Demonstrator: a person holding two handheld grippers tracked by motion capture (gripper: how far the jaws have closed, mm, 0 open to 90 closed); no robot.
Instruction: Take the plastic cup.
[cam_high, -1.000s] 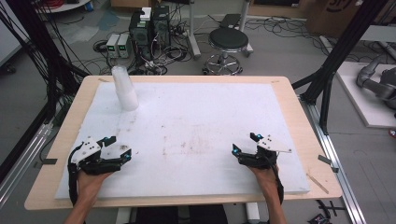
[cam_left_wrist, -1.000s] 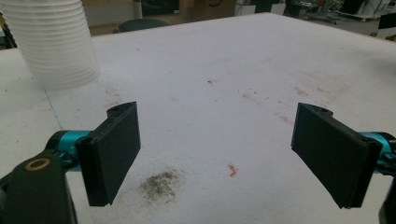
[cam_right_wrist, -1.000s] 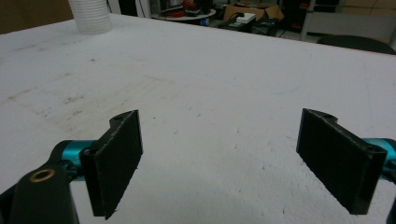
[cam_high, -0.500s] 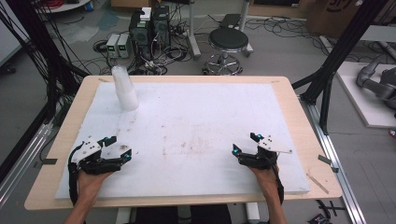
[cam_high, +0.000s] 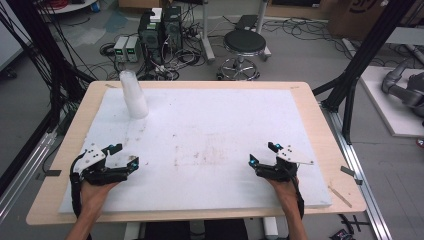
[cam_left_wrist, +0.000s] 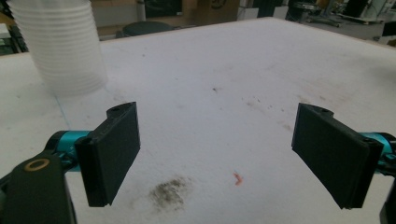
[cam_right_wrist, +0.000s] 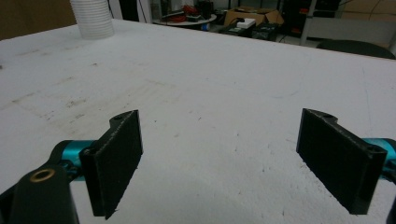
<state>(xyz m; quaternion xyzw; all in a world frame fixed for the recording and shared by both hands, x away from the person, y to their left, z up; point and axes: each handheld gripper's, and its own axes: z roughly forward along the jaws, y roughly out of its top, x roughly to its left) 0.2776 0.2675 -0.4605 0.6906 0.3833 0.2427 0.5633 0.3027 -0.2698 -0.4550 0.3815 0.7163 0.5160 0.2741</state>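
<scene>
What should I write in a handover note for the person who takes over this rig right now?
Left gripper: open, nothing between its fingers, low over the near left of the white mat.
Right gripper: open, nothing held, near right of the mat.
Stack of white cups: upright at the far left of the mat, apart from both grippers, closer to the left one.
Done: nothing visible, stack untouched.
Left: reaching the stack, probably with the left gripper, and all cup handling.
</scene>
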